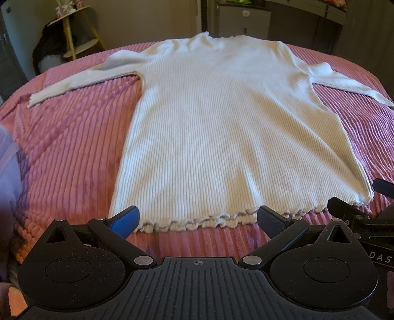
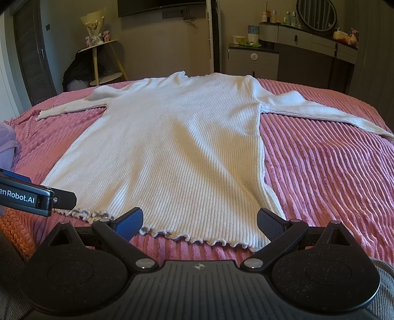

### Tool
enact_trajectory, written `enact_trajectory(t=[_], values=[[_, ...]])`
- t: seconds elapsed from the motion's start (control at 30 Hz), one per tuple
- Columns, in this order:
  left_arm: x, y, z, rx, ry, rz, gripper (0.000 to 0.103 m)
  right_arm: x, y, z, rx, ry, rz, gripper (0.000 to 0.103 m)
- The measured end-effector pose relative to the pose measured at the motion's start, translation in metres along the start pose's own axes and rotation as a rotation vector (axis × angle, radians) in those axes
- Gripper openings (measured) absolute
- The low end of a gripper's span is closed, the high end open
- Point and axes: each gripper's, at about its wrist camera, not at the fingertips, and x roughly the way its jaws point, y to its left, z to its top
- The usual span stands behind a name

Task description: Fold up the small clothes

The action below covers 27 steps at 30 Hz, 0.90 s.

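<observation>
White sweater flat on pink bedspread, both hand-held grippers wide apart, empty, at hem

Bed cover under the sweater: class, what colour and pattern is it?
Pink, with raised ribbed stripes. The bed cover shows best in the right wrist view.

Pink ribbed bedspread stretching across the bed. Lilac cloth bunched at its left edge. Beyond, a round two-tier side table on yellow legs, wrapped bouquet on top. Dark door far left. Grey dresser at right, bottles beside an oval mirror. Wall-mounted screen up high.
</observation>
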Motion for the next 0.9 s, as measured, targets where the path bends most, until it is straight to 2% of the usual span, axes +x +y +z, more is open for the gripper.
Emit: enact_trajectory(t=[0.9], values=[[-0.001, 0.0002, 0.0005, -0.003, 0.004, -0.002, 0.103, 0.0002, 0.0032, -0.0012, 0.0, -0.003, 0.006, 0.099]])
